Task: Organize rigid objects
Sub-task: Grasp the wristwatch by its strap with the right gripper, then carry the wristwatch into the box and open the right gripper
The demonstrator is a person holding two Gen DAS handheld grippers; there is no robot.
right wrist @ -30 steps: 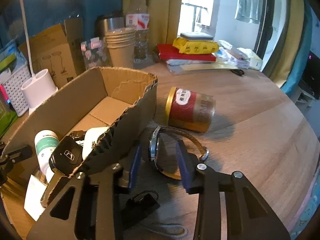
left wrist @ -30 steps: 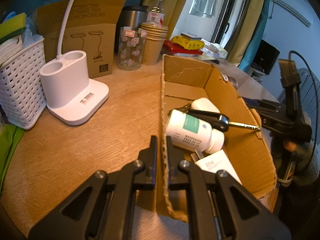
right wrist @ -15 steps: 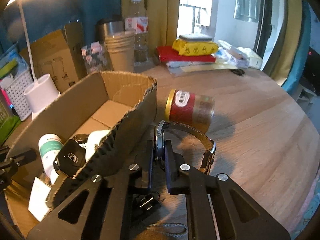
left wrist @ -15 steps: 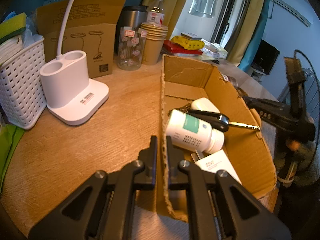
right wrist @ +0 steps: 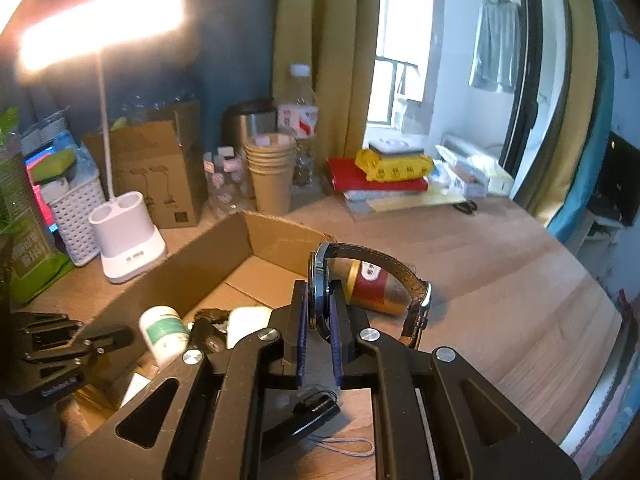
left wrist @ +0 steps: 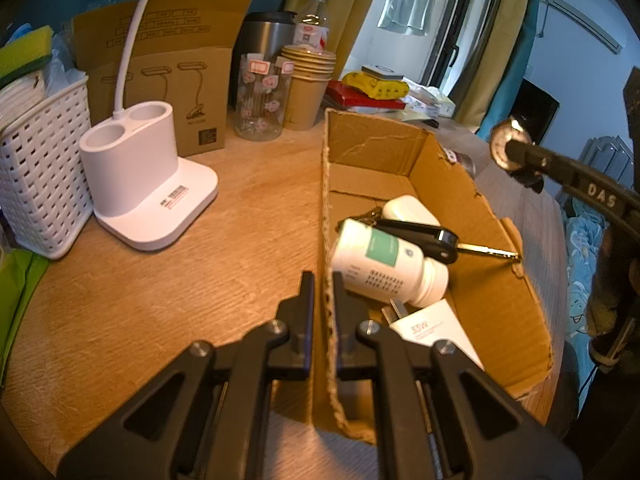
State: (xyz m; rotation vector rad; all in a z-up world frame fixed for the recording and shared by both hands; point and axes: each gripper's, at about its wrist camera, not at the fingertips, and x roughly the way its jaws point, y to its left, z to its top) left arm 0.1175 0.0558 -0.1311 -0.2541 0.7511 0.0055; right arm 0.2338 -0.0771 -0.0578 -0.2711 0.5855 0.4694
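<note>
Right jaws [right wrist: 320, 312] clamped on wristwatch [right wrist: 322, 280], left jaws [left wrist: 322, 284] pinching cardboard box [left wrist: 440, 168] wall

Box [left wrist: 448, 160] on worktop [left wrist: 200, 280]: bottle [left wrist: 384, 264], key [left wrist: 424, 234] inside; lamp base [left wrist: 148, 184] left, can [right wrist: 372, 288] right.

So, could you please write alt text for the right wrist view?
The right gripper holds a wristwatch by its case above a wooden table. A cardboard box with small items sits left; a red can lies behind.
</note>
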